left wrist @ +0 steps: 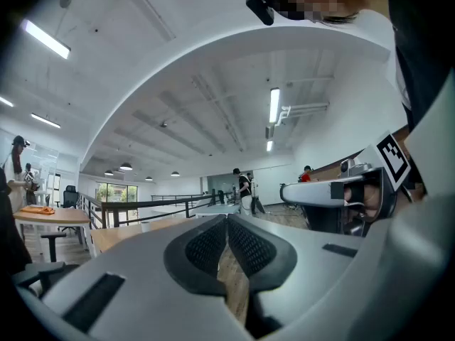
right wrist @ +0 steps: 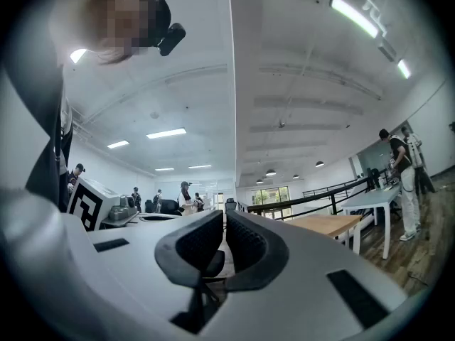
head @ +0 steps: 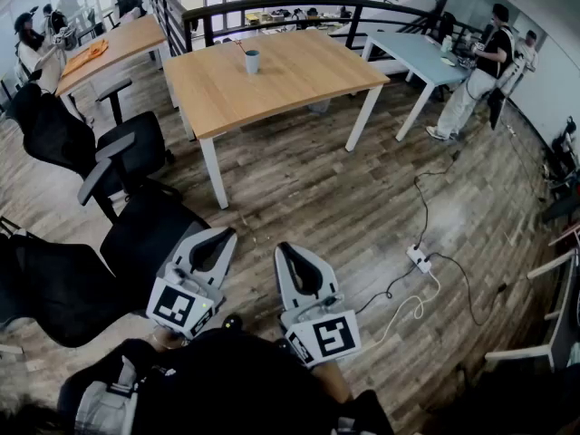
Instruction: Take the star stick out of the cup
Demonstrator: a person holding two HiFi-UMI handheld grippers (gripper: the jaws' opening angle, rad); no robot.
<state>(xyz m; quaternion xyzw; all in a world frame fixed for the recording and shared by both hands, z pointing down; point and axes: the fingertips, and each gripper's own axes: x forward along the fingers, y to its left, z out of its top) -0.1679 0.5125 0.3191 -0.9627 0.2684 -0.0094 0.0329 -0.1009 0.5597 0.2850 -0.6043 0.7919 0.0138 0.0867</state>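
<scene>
A blue-grey cup stands on the far side of a light wooden table, well ahead of me. A thin stick leans out of the cup to the left; its star end is too small to make out. Both grippers are held low and near my body, far from the table. My left gripper is shut with its pads meeting and nothing between them. The right gripper is beside it, also shut and holding nothing.
Black office chairs crowd the floor at my left. A power strip with cables lies on the wooden floor at right. A white table with people standing by it is at back right; a railing runs behind.
</scene>
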